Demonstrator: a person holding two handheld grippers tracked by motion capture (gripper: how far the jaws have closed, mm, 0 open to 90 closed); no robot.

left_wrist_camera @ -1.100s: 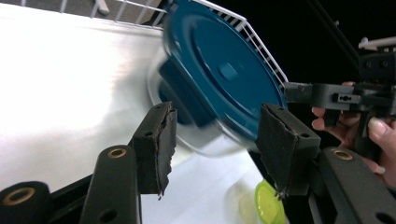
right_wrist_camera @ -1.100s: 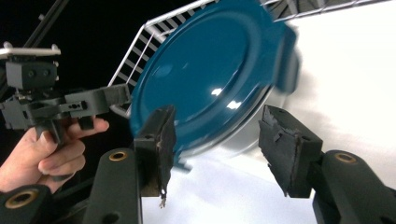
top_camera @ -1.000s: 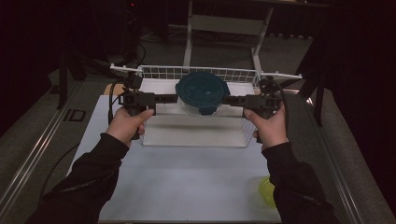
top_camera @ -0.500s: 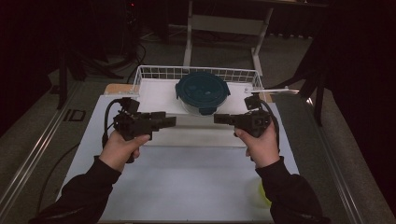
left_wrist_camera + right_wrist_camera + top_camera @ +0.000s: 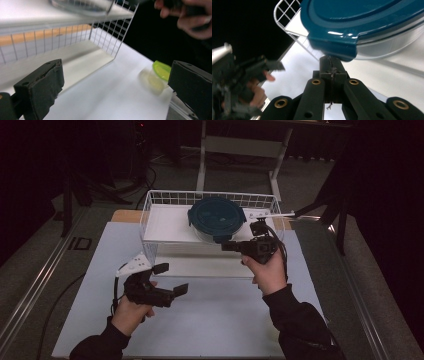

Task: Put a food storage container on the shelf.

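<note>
A round clear container with a teal lid (image 5: 216, 217) sits on the upper shelf of a white wire rack (image 5: 200, 197). My right gripper (image 5: 226, 246) is shut, its tip just below the front tab of the lid (image 5: 362, 20), with nothing seen between its jaws (image 5: 332, 65). My left gripper (image 5: 171, 278) is open, low over the white mat in front of the rack's left end. Its jaws stand wide apart in the left gripper view (image 5: 112, 85), facing the rack's lower shelf (image 5: 82, 55).
A small tub with a yellow-green lid (image 5: 161, 71) lies on the mat toward the right edge. The white mat (image 5: 210, 320) covers the table. Dark stands and a metal frame (image 5: 240, 145) stand behind the rack. A rail (image 5: 35, 285) runs along the left.
Both grippers have drawn back from the rack's ends. The left one dropped toward me and now stands open. The right one swung in front of the teal-lidded container, pointing left.
</note>
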